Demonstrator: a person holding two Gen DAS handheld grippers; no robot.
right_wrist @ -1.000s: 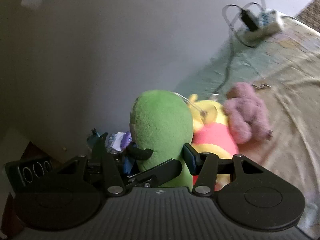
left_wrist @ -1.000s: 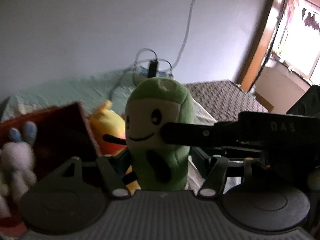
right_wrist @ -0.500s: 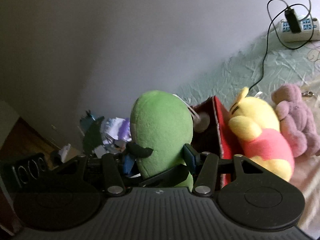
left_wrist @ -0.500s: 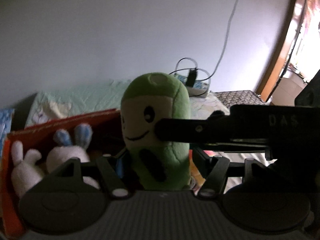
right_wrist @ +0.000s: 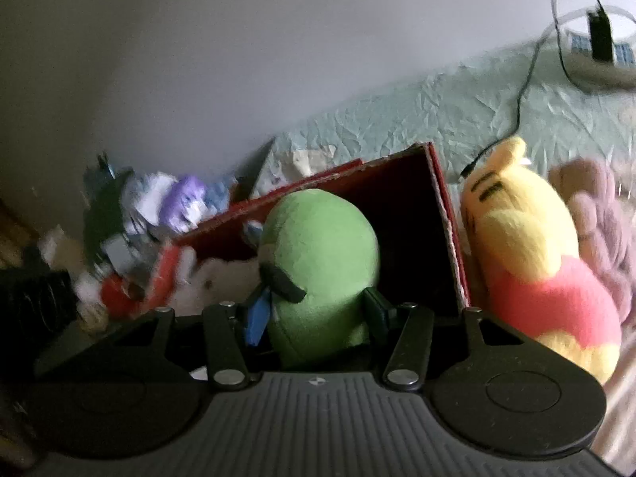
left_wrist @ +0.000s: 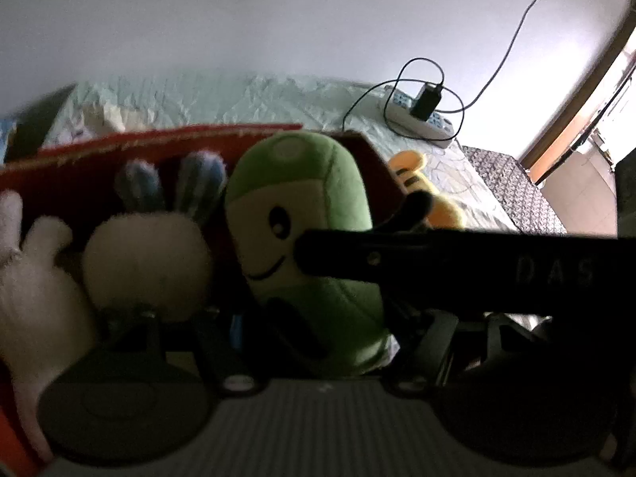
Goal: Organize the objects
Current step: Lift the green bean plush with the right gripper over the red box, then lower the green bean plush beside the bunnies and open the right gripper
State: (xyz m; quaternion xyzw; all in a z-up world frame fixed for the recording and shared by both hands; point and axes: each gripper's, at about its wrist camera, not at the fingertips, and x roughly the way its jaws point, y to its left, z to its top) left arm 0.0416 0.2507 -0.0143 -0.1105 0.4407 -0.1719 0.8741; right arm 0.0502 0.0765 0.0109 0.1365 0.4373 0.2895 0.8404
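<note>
On the bed (left_wrist: 238,95), one red box (right_wrist: 445,214) is seen lying open towards both claws; directly before it one green plush (right_wrist: 322,262) is held upright, long axis vertical, its head level with the box mouth; it is gripped from both sides by the right claw (right_wrist: 318,310) and also pinched low down by the left claw (left_wrist: 314,330). Two white rabbits (left_wrist: 147,254) are counted inside; one yellow bear (right_wrist: 532,262) and one pink plush (right_wrist: 596,214) lie just beside the box.

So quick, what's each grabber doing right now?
Left gripper: shut on the green plush.
Right gripper: shut on the green plush too.
</note>
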